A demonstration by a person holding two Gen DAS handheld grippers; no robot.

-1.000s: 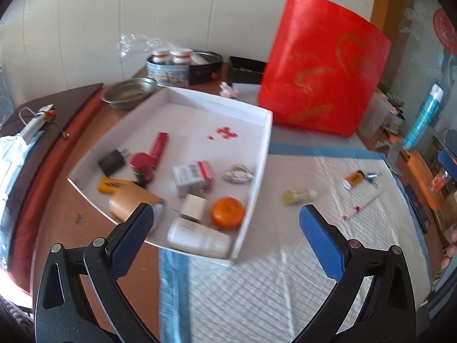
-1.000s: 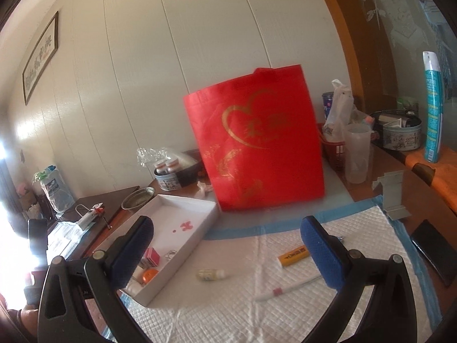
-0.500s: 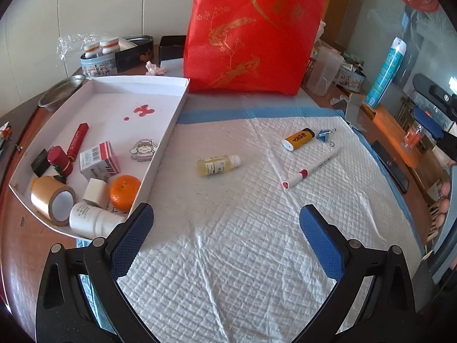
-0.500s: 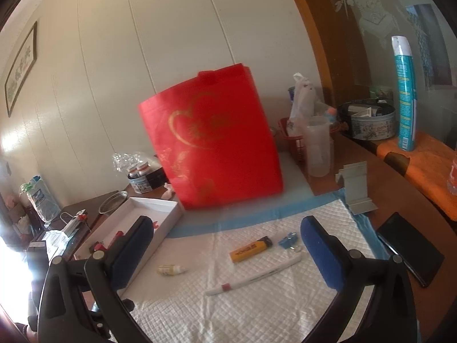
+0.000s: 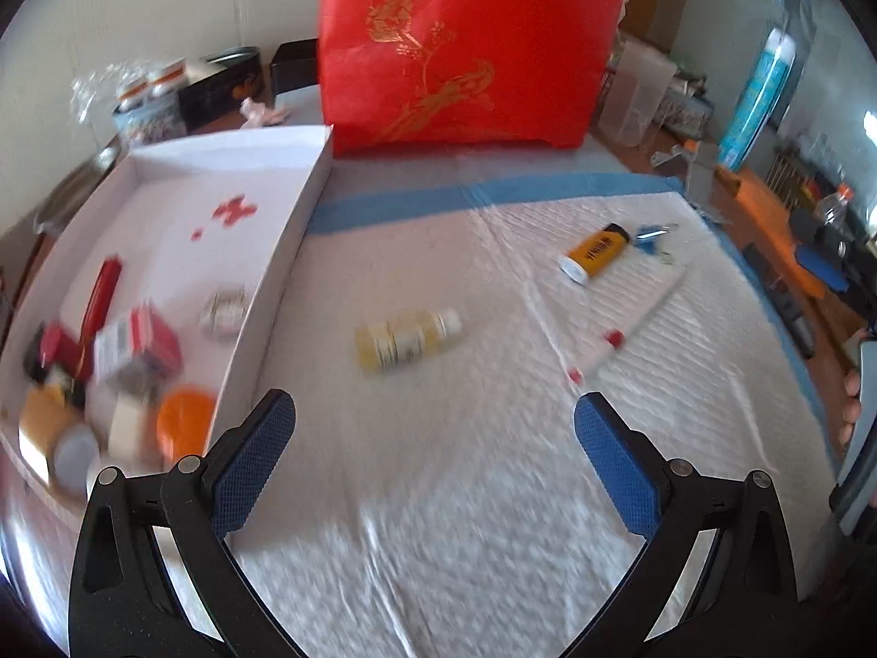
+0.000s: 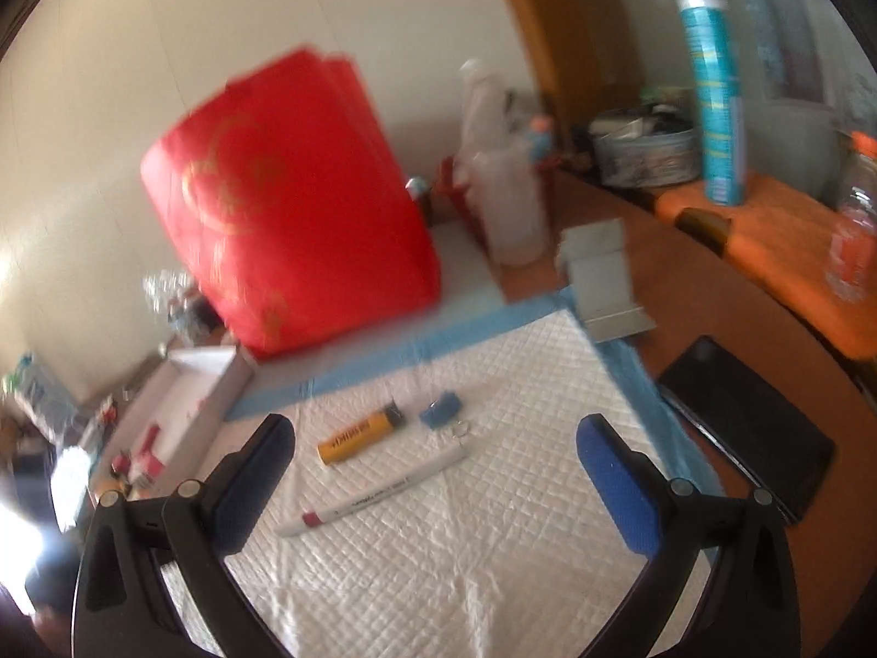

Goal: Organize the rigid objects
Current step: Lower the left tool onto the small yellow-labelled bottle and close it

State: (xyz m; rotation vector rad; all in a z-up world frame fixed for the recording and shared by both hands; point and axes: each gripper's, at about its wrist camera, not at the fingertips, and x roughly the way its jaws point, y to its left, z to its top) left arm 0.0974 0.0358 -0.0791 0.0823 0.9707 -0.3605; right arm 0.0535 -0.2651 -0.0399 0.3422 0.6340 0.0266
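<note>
I'm holding my left gripper (image 5: 430,430) wide open above the white quilted pad (image 5: 449,493), nothing between the fingers. The small yellowish bottle (image 5: 406,340) is lying on its side on the pad just ahead of it, cap pointing right, clear of both fingers. The white tray (image 5: 277,257) is sitting to the left, its right wall near the bottle. Inside it: an orange round thing (image 5: 183,425), a red-and-white box (image 5: 137,348), a red stick (image 5: 103,293) and more bits too blurred to name.

I'm keeping my right gripper (image 6: 433,441) spread open too, empty, over the same pad. The yellow lighter (image 6: 359,435) is lying ahead between the fingers' line of sight, the blue binder clip (image 6: 440,409) just right of it, and the white pen with a red band (image 6: 375,493) lying diagonally nearer to me. None are touching the fingers.

The red bag (image 6: 290,203) is standing behind the pad. A black phone (image 6: 748,422) is lying on the wooden table (image 6: 701,296) right of the pad.
</note>
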